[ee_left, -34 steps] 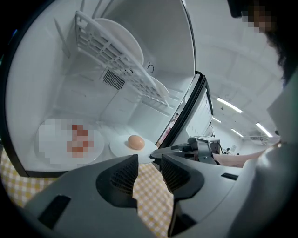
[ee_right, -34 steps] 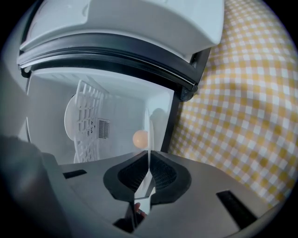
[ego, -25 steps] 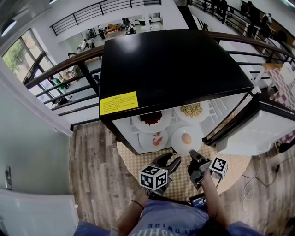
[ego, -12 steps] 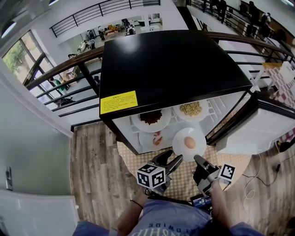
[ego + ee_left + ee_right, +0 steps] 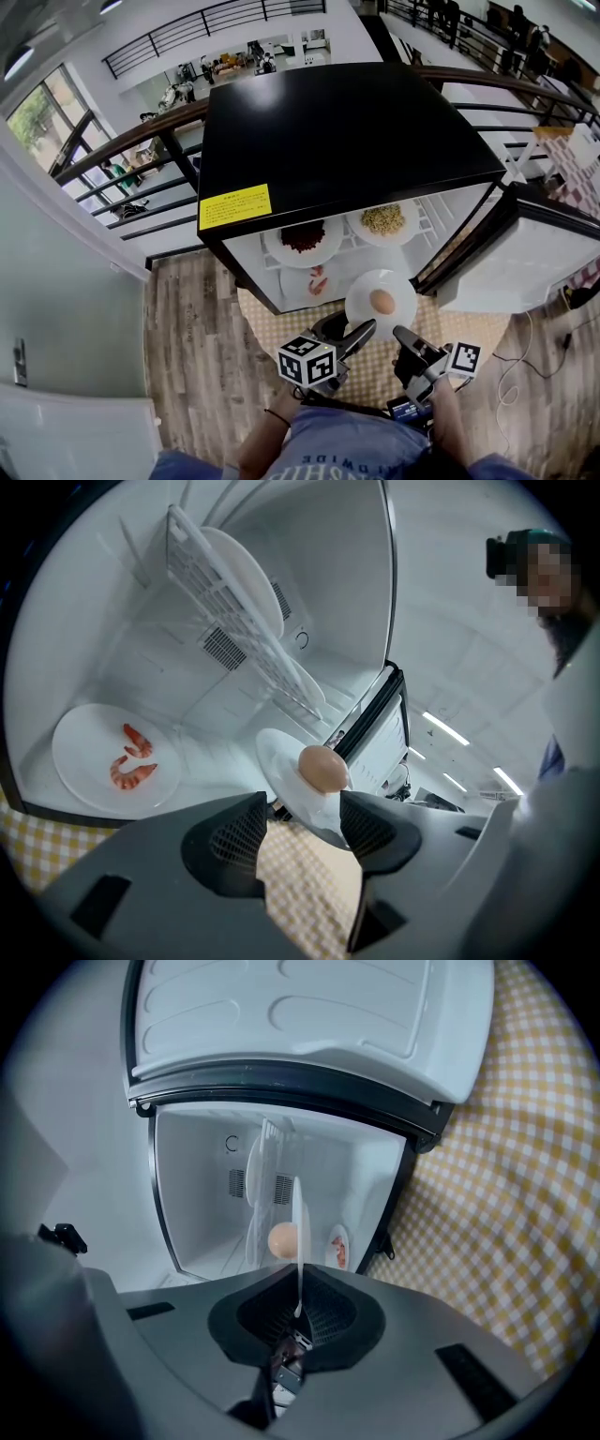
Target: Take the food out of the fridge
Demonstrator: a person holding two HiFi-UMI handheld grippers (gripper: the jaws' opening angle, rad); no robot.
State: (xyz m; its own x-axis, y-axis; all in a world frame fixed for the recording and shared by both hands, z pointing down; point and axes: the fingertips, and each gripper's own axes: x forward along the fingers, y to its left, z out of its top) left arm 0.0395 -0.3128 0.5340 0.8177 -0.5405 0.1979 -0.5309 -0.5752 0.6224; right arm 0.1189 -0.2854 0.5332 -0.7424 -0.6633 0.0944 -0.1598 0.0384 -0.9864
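Observation:
A white plate (image 5: 379, 300) with an egg (image 5: 382, 301) hangs in front of the open fridge (image 5: 347, 141). My right gripper (image 5: 405, 339) is shut on its near rim; in the right gripper view the plate (image 5: 298, 1232) stands edge-on in the jaws, the egg (image 5: 282, 1239) on its left. My left gripper (image 5: 354, 334) sits just left of it, its jaws opening. In the left gripper view (image 5: 305, 822) the plate's lower rim (image 5: 286, 771) shows between the tips, untouched. Inside the fridge stay a shrimp plate (image 5: 314, 279), a red-food plate (image 5: 303, 239) and a plate of pale food (image 5: 382, 220).
The fridge door (image 5: 525, 253) stands open at the right. A yellow checked mat (image 5: 469, 328) lies under the fridge front, on a wooden floor (image 5: 187, 319). A wire shelf (image 5: 239, 621) crosses the fridge above the shrimp plate (image 5: 112, 761).
The egg plate has come out of the fridge toward me in the right gripper, which drew back. The left gripper's jaws have opened wider.

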